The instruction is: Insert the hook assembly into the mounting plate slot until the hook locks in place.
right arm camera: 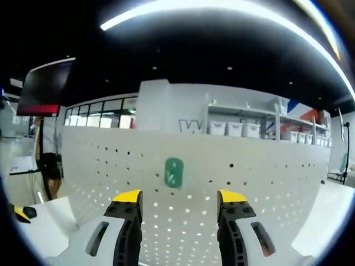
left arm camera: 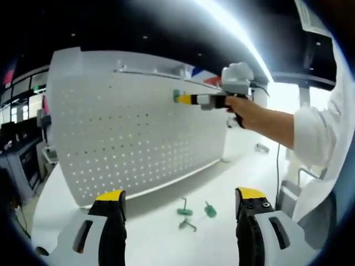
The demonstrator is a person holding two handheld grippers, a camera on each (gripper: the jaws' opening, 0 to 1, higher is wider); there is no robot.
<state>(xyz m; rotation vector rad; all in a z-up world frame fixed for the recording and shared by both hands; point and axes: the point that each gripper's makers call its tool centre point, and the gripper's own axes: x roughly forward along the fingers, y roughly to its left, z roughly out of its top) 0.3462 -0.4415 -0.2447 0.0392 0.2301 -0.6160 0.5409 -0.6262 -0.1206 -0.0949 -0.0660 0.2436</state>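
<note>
A white pegboard mounting plate (left arm camera: 133,133) stands upright on the white table (left arm camera: 161,244). A green hook piece (left arm camera: 176,97) sits on the board near its top. In the right gripper view the green hook piece (right arm camera: 173,172) is flat against the pegboard (right arm camera: 266,183), just beyond my open right gripper (right arm camera: 179,197), which holds nothing. A person's hand holds the right gripper (left arm camera: 183,99) level at that hook. My left gripper (left arm camera: 181,195) hangs open over the table. Three loose green hooks (left arm camera: 184,210) (left arm camera: 210,209) (left arm camera: 187,224) lie on the table before the board.
A person's white sleeve (left arm camera: 319,133) fills the right side. A metal rail (left arm camera: 161,72) runs along the board's top. Behind the board are shelves with white bins (right arm camera: 233,128) and a dark screen (right arm camera: 47,88). The left gripper's yellow tip (right arm camera: 19,212) shows at far left.
</note>
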